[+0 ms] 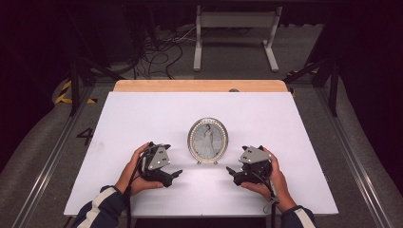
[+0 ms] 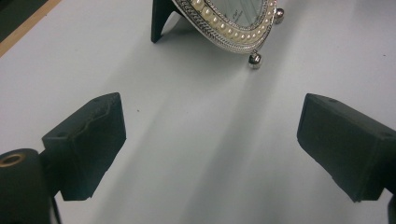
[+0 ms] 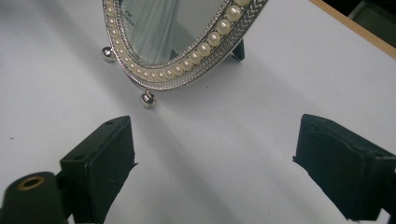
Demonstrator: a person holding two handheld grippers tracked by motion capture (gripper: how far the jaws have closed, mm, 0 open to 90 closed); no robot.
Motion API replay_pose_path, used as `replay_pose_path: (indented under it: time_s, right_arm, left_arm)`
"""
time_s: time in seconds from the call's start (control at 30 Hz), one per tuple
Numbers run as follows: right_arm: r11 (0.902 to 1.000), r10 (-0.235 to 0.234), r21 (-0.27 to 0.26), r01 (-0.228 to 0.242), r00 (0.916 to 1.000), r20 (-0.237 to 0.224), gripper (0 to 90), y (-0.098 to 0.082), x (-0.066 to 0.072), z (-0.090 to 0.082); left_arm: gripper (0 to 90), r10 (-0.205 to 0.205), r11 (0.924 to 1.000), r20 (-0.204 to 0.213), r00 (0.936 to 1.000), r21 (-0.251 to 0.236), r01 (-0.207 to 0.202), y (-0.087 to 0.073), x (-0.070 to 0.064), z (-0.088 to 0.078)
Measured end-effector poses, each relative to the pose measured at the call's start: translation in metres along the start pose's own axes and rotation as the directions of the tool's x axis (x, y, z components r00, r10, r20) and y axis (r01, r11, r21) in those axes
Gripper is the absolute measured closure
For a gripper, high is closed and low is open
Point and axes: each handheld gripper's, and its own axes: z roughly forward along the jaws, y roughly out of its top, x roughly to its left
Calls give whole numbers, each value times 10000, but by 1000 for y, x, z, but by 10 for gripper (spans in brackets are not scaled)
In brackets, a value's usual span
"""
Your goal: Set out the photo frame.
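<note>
Jaws of both grippers wide apart, flanking oval frame [image 1: 207, 140].

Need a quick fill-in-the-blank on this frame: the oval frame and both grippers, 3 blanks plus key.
1. The oval silver picture frame with a pearl border stands ____ on the white table top.
2. The left gripper and the right gripper sit on either side of the frame, and both have their jaws ____.
3. At the front, the frame rests on two small silver ____ feet.

Missing words: upright; open; ball
</note>
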Motion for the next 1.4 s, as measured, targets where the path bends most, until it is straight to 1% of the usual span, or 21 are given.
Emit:
replay_pose_path:
  time_s: [0.23,0.43,0.6,0.67,0.7,0.73,0.8,0.83,0.87,0.93,0.97,1.03,1.07,1.1,1.17,1.2,1.23,1.27,1.33,1.4]
  right_arm:
    - [10000,-9,63,9,10000,41,118,-5,-1,-5]
    - [9999,-24,132,23,10000,62,121,-11,-2,-7]
    - [9998,-25,189,22,9999,146,121,-15,-4,-10]
    - [9999,-4,166,1,9999,151,122,-16,-4,-11]
    - [9999,21,149,-24,9998,188,122,-17,-5,-12]
    - [9999,92,116,-95,9998,190,122,-19,-6,-13]
    - [9999,119,109,-121,9997,210,122,-21,-7,-15]
    - [9999,119,109,-121,9997,210,122,-21,-7,-15]
    - [9998,166,106,-168,9996,226,122,-22,-7,-16]
    - [9998,199,87,-202,9995,248,122,-24,-9,-18]
    - [9997,215,97,-217,9995,250,122,-25,-9,-18]
    - [9996,242,117,-245,9993,270,122,-27,-10,-20]
    - [9996,245,129,-249,9993,290,122,-28,-10,-20]
    - [9995,272,135,-276,9992,301,122,-29,-11,-21]
    - [9995,301,125,-306,9989,364,122,-31,-12,-23]
    - [9993,348,106,-352,9987,376,122,-33,-13,-24]
    - [9992,390,119,-394,9985,373,122,-34,-14,-25]
    - [9991,393,124,-399,9984,403,122,-35,-14,-25]
    - [9990,428,122,-434,9981,433,122,-37,-15,-26]
    - [9990,420,158,-428,9980,476,122,-39,-16,-27]
  left_arm:
    - [86,-158,9999,-159,9997,19,159,-10,2,-11]
    - [86,-131,9999,-271,9995,60,132,-17,2,-20]
    - [82,-205,9995,-411,9989,225,215,-24,2,-22]
    - [82,-152,9995,-395,9991,281,163,-25,2,-23]
    - [82,-215,9994,-416,9989,251,226,-26,2,-23]
    - [82,-181,9995,-390,9991,245,191,-27,2,-23]
    - [82,-167,9994,-533,9984,296,183,-29,3,-27]
    - [82,-167,9994,-533,9984,296,183,-29,3,-27]
    - [82,-248,9992,-571,9981,305,266,-31,2,-28]
    - [82,-203,9993,-574,9981,293,220,-33,3,-31]
    - [82,-294,9992,-585,9979,261,310,-35,3,-33]
    - [81,-261,9991,-599,9979,304,279,-38,3,-35]
    - [81,-353,9989,-623,9974,292,371,-39,3,-36]
    - [81,-324,9989,-606,9976,308,343,-40,4,-37]
    - [81,-419,9985,-615,9972,321,439,-43,3,-39]
    - [81,-345,9987,-624,9975,342,367,-44,4,-39]
    - [81,-408,9984,-672,9969,372,434,-45,3,-40]
    - [81,-392,9985,-678,9969,361,417,-46,4,-41]
    - [81,-554,9977,-697,9960,339,579,-50,5,-44]
    - [81,-551,9977,-753,9956,342,578,-52,6,-45]
